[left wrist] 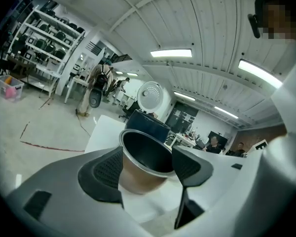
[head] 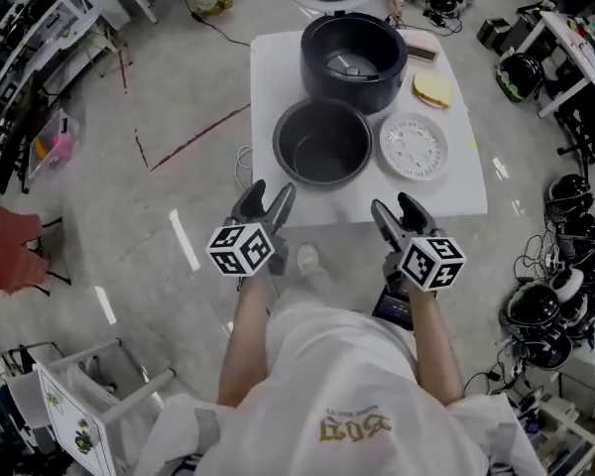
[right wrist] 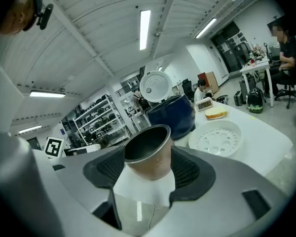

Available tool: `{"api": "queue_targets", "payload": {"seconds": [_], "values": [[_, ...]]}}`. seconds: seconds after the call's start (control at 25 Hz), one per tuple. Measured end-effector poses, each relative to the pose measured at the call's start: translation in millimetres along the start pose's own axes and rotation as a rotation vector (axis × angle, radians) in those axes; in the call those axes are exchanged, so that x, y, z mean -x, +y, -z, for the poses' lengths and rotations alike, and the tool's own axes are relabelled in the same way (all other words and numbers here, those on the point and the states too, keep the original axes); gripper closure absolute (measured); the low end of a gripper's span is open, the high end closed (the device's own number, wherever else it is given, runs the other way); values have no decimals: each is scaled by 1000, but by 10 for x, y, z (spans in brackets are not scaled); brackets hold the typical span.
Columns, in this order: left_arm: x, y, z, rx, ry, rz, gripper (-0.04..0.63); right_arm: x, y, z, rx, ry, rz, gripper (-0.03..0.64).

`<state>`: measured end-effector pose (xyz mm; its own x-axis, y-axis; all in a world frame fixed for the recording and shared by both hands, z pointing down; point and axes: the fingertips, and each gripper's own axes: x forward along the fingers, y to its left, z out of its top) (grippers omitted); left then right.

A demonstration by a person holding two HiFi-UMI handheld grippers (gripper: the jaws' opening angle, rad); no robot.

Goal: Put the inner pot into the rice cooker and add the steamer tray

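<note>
Head view: I record a white counter point(head: 268, 77) bearing a dark blue round rice cooker point(head: 377, 92), a grey metal inner pot point(head: 322, 147) just before it, and a white perforated steamer tray point(head: 414, 147) beside that. Left gripper point(head: 272, 190) and right gripper point(head: 394, 203): both released, empty, short of the counter.

Head view overhead, gripper views low — sharing inner pot point(head: 322, 145)

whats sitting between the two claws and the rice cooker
The inner pot stands on the white table between the left claw, the right claw and the rice cooker; the head view shows it plainly.
</note>
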<state>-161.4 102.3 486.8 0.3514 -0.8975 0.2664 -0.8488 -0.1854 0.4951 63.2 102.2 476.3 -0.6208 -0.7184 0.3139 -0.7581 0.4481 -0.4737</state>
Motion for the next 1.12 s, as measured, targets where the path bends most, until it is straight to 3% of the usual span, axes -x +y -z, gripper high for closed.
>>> {"api": "queue_targets", "payload": {"seconds": [0.4, 0.84, 1.12], "values": [[-930, 646, -264, 25, 136, 106, 279, -898, -243, -130, -96, 32, 114, 322], [-1346, 747, -88, 17, 295, 208, 293, -1235, -495, -54, -126, 120, 160, 319], [-1473, 689, 23, 6, 337, 226, 301, -1346, -612, 76, -164, 144, 143, 356]]}}
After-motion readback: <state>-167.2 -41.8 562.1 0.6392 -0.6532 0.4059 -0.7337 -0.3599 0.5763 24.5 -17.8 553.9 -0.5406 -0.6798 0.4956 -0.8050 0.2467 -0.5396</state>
